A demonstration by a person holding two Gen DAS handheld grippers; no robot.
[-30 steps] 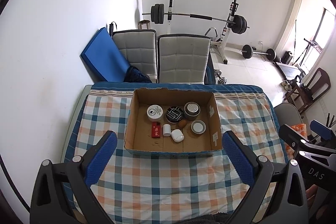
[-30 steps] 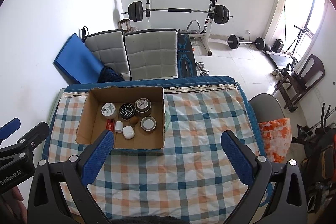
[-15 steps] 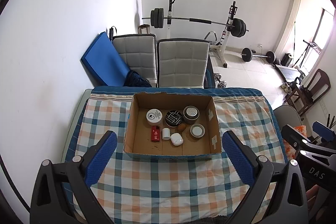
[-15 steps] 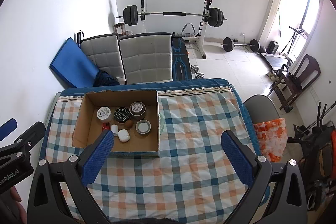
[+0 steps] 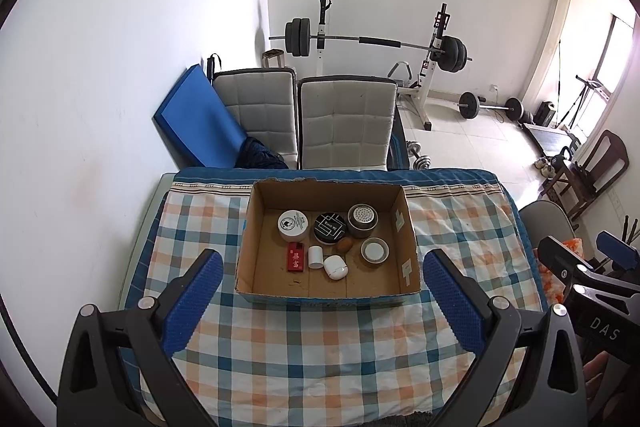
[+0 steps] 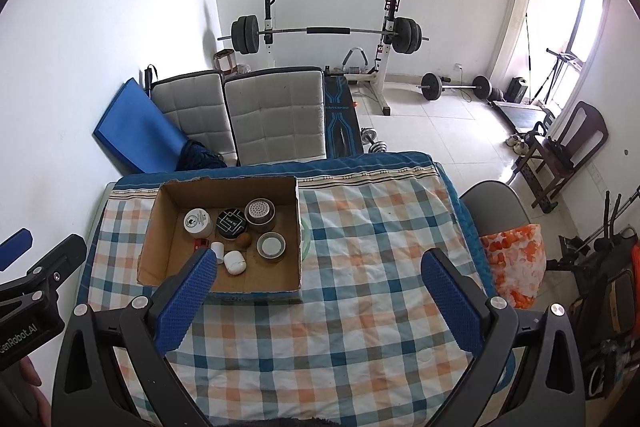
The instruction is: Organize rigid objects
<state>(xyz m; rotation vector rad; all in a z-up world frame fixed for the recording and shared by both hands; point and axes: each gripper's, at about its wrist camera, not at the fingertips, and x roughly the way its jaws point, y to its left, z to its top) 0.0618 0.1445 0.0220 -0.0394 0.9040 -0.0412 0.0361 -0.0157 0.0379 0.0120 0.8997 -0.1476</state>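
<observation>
Lifted higher than a second ago, both grippers hang released above the checked tablecloth (image 5: 320,347). Ahead of the left gripper (image 5: 322,297), the cardboard box (image 5: 328,297) lies long side across, holding eight small items. Only the right gripper (image 6: 318,293) view shows an orange bag (image 6: 514,267).

Bright daylight floods in from the overexposed window (image 5: 618,43) at right; sharp focus, strong fisheye bending, dark vignetted corners.

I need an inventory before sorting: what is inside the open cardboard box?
In the open cardboard box: white round jar, black round tin, perforated-lid metal tin, red flat packet. The near wall hides some floor.
</observation>
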